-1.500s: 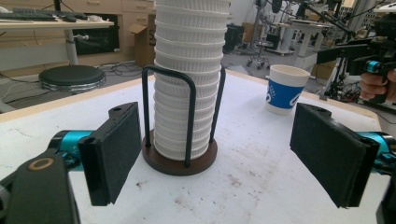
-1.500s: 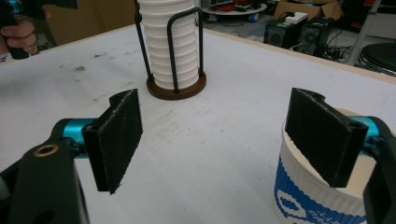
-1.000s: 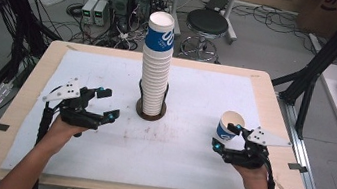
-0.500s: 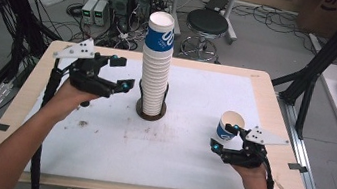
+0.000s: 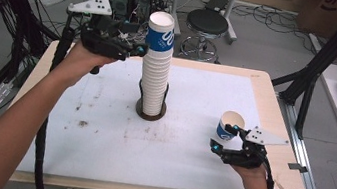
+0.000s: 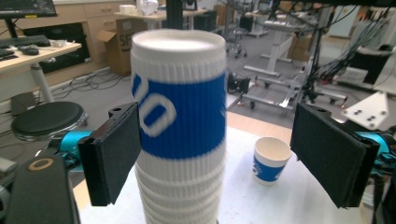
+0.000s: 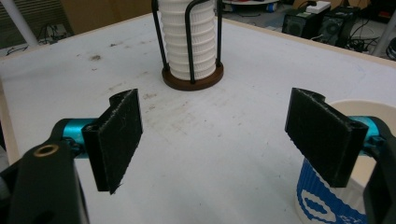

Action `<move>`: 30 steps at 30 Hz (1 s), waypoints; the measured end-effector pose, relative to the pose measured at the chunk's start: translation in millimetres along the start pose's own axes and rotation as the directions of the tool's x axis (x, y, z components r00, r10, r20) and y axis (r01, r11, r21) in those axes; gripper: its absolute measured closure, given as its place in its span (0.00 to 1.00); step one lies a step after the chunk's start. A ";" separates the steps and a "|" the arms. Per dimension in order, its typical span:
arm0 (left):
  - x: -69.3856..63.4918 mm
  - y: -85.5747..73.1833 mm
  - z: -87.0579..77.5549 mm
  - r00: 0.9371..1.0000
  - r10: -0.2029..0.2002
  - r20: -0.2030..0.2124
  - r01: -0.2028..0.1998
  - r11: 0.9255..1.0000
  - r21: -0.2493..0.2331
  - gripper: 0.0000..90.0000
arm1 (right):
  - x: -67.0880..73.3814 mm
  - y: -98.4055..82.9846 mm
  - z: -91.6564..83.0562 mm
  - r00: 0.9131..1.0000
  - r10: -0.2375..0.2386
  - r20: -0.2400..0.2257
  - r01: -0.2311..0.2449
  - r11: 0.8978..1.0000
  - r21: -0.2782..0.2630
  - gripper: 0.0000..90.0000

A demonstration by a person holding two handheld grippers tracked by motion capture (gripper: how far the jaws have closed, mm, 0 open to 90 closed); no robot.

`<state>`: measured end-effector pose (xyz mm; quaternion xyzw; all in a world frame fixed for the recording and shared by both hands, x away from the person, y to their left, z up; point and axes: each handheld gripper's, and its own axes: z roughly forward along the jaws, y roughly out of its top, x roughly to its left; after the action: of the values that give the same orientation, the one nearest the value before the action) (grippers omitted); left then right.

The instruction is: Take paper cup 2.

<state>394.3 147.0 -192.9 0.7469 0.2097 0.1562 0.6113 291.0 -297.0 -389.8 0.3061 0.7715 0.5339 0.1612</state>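
A tall stack of white and blue paper cups (image 5: 155, 67) stands in a black wire holder on a brown round base (image 5: 150, 111) at the table's middle. My left gripper (image 5: 135, 49) is raised at the stack's top, open. In the left gripper view the top cup (image 6: 180, 93) sits between the black pads (image 6: 112, 154), nearer the left one. A single cup (image 5: 230, 125) stands upright at the right. My right gripper (image 5: 224, 141) rests open just in front of it. In the right gripper view that cup (image 7: 336, 200) is behind the right pad (image 7: 322, 135), outside the gap.
The white mat (image 5: 100, 130) covers the wooden table (image 5: 268, 89) and carries a few dark smudges. A black stool (image 5: 207, 23), cables and equipment stand on the floor beyond the far edge. A black frame leg (image 5: 308, 90) rises at the right.
My left gripper has risen from the table's left side and moved forward and right, up to the top of the cup stack. The right gripper and the single cup have stayed put.
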 end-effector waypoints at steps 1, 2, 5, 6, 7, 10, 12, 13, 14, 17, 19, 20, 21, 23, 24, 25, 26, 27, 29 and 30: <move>1.5 3.1 2.6 1.000 -0.001 -0.004 0.001 1.000 0.009 0.19 | -0.3 0.1 0.0 1.000 -0.001 0.003 0.001 1.000 -0.003 0.22; 3.3 5.9 5.4 1.000 -0.006 -0.007 0.006 1.000 0.017 0.19 | -0.4 0.1 -0.2 1.000 -0.002 0.003 0.002 1.000 -0.004 0.22; 7.5 13.0 14.0 1.000 -0.010 -0.021 0.011 0.999 0.039 0.19 | 0.0 -0.1 -1.0 1.000 0.001 0.003 -0.001 1.000 -0.002 0.22; 8.8 15.0 16.6 1.000 -0.012 -0.020 0.012 0.999 0.043 0.19 | -0.1 -0.2 -1.0 1.000 -0.001 0.004 0.001 1.000 -0.003 0.22; 9.3 17.0 19.3 1.000 -0.012 -0.018 0.013 0.999 0.047 0.19 | -0.1 -0.3 -1.3 1.000 -0.001 0.005 0.001 1.000 -0.003 0.22; 9.6 22.5 26.3 1.000 -0.002 -0.021 0.003 0.999 0.052 0.19 | -0.5 -0.5 -2.3 1.000 0.004 0.007 -0.004 1.000 -0.006 0.22; 10.8 25.8 30.2 1.000 0.001 -0.027 0.000 0.998 0.063 0.19 | -0.9 -0.8 -3.1 1.000 0.004 0.011 -0.004 1.000 -0.006 0.22; 11.5 27.0 32.2 1.000 -0.001 -0.028 0.003 0.998 0.061 0.19 | -1.4 -1.0 -3.3 1.000 -0.001 0.012 0.001 1.000 -0.009 0.22; 12.0 28.3 34.2 1.000 -0.005 -0.031 0.007 0.998 0.063 0.19 | -1.3 -1.0 -3.6 1.000 0.002 0.013 -0.002 1.000 -0.010 0.22; 13.7 31.0 38.7 0.999 0.000 -0.036 0.003 0.997 0.073 0.20 | -1.3 -1.2 -4.1 1.000 0.005 0.013 -0.004 1.000 -0.008 0.22; 14.7 31.9 40.9 0.999 0.000 -0.037 0.003 0.997 0.081 0.21 | -0.8 -1.3 -4.0 1.000 0.008 0.012 -0.008 1.000 -0.007 0.22; 15.4 32.2 41.6 0.999 0.007 -0.035 -0.004 0.996 0.088 0.22 | -1.1 -1.3 -3.7 1.000 0.001 0.011 -0.001 1.000 -0.007 0.22; 15.9 32.3 42.1 0.999 0.009 -0.031 -0.006 0.996 0.092 0.25 | -0.6 -1.3 -3.7 1.000 0.004 0.009 -0.004 1.000 -0.007 0.22; 16.7 32.5 43.2 1.000 0.006 -0.024 -0.004 0.996 0.094 0.29 | -0.1 -1.1 -3.5 1.000 0.005 0.008 -0.005 1.000 -0.007 0.22; 16.8 32.8 43.3 1.000 0.009 -0.023 -0.006 0.995 0.095 0.29 | 0.0 -1.0 -3.3 1.000 0.002 0.007 -0.002 1.000 -0.007 0.22; 17.0 33.2 43.3 1.000 0.011 -0.022 -0.008 0.995 0.097 0.30 | 0.2 -1.0 -3.2 1.000 0.002 0.006 -0.002 1.000 -0.006 0.22; 16.8 33.3 43.7 1.000 0.006 -0.024 -0.004 0.996 0.093 0.31 | 0.3 -0.9 -3.1 1.000 0.003 0.005 -0.003 1.000 -0.007 0.22; 16.8 33.5 43.8 1.000 0.006 -0.024 -0.003 0.996 0.094 0.31 | 0.5 -0.8 -3.2 1.000 0.002 0.006 -0.002 1.000 -0.006 0.22; 17.0 33.9 43.5 1.000 0.009 -0.023 -0.006 0.995 0.100 0.31 | 0.5 -0.7 -3.2 1.000 0.000 0.006 0.000 1.000 -0.008 0.22; 17.0 34.3 43.6 1.000 0.006 -0.021 -0.004 0.995 0.100 0.31 | 0.5 -0.7 -3.3 1.000 -0.001 0.006 0.001 1.000 -0.008 0.22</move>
<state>434.5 113.0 -168.6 0.7754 0.2221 0.1549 0.5705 288.5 -299.2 -389.2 0.3067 0.7691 0.5359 0.1652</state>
